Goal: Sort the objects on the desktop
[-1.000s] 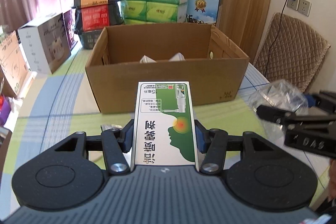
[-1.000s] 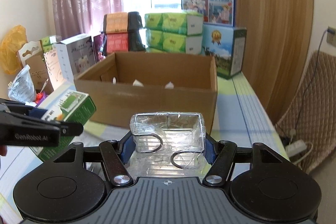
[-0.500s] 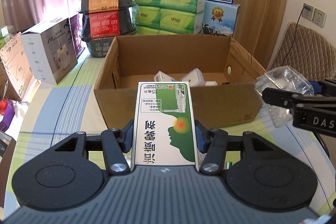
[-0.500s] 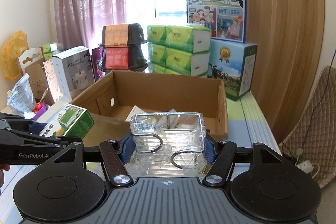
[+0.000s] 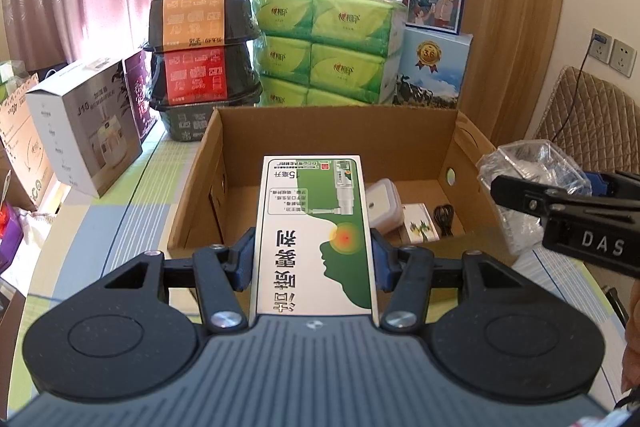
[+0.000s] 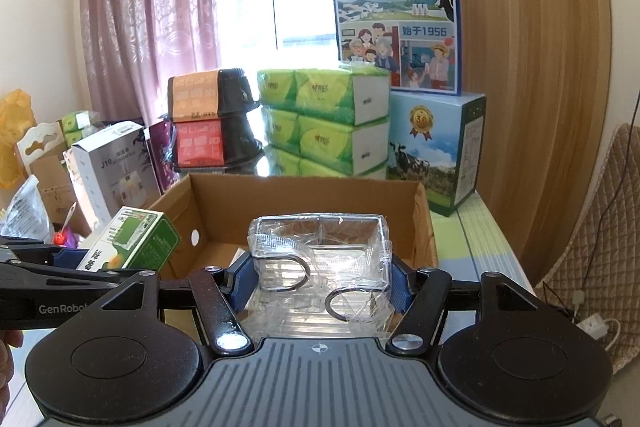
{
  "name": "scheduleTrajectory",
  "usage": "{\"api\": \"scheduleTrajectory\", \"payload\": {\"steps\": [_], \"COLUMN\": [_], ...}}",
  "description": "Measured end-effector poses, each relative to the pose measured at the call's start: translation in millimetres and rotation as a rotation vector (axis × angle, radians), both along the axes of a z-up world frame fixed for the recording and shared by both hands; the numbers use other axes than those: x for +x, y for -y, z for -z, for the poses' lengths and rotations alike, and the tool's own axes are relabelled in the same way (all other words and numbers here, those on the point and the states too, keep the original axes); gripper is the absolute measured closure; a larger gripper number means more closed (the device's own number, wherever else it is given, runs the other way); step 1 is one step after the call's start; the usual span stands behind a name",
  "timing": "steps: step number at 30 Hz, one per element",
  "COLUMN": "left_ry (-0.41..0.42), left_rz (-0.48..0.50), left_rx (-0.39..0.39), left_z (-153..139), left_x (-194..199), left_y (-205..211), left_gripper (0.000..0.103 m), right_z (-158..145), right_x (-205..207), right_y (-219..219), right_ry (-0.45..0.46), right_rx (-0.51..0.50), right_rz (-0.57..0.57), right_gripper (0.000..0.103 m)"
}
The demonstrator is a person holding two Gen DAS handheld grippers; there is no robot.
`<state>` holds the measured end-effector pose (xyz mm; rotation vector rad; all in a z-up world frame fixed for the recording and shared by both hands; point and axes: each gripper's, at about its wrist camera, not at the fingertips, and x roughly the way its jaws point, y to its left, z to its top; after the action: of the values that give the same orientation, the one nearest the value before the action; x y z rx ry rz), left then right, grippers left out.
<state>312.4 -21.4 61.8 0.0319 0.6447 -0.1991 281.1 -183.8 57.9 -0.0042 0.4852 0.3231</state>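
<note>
Here, both tools are carrying something over the open box.
Left hand-held gripper (image 5: pixel 314 259): its blue pads are pressing on the two long sides of a flat white-and-green printed cardboard medicine carton (image 5: pixel 314 231), clamped on it and holding it level.
Medicine carton: it is lying lengthwise between the fingers and pointing straight ahead, its far end hanging over the near wall of the open brown corrugated cardboard box (image 5: pixel 468 147).
Right hand-held gripper (image 6: pixel 318 279): its pads are squeezing the sides of a clear plastic box wrapped in crinkled tape with metal rings inside (image 6: pixel 320 263), closed tight on it.
Clear plastic box: it is sitting between the fingers, just ahead of the tool body, above the near edge of the cardboard box (image 6: pixel 304 195).
Cross view: from the left wrist, the right tool is showing at the right edge with its clear load (image 5: pixel 532 167) beside the cardboard box's right wall; from the right wrist, the left tool's carton (image 6: pixel 132 241) is showing at the left, over the box's left wall.
Inside the cardboard box: ahead of the left tool and right of the carton, a small white rounded case (image 5: pixel 382 203), a small white card packet (image 5: pixel 418 229) and a coiled black cable (image 5: pixel 444 217) are lying on the bottom.
Beyond the cardboard box: stacked green tissue packs (image 5: pixel 324 47) and a blue milk carton case (image 6: pixel 394 15) are standing on the striped surface (image 5: pixel 112 211).
</note>
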Motion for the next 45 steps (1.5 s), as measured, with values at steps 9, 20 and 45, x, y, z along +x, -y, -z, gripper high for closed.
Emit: {"api": "scheduleTrajectory", "payload": {"steps": [9,20,45], "left_ry": [0.002,-0.037,-0.027], "left_rz": [-0.019,-0.033,-0.050], "left_rx": [-0.011,-0.026,-0.049], "left_z": [-2,12,16], "left_x": [39,67,91], "left_y": [-8,-18,-24], "left_gripper": [0.052,0.052,0.052], "right_z": [5,23,36], "right_x": [36,63,73], "right_y": [-10,-21,-22], "right_ry": [0.011,-0.013,-0.036], "right_rx": [-0.007,-0.034,-0.047], "right_rz": [0.019,0.026,0.030], "right_gripper": [0.041,0.041,0.041]}}
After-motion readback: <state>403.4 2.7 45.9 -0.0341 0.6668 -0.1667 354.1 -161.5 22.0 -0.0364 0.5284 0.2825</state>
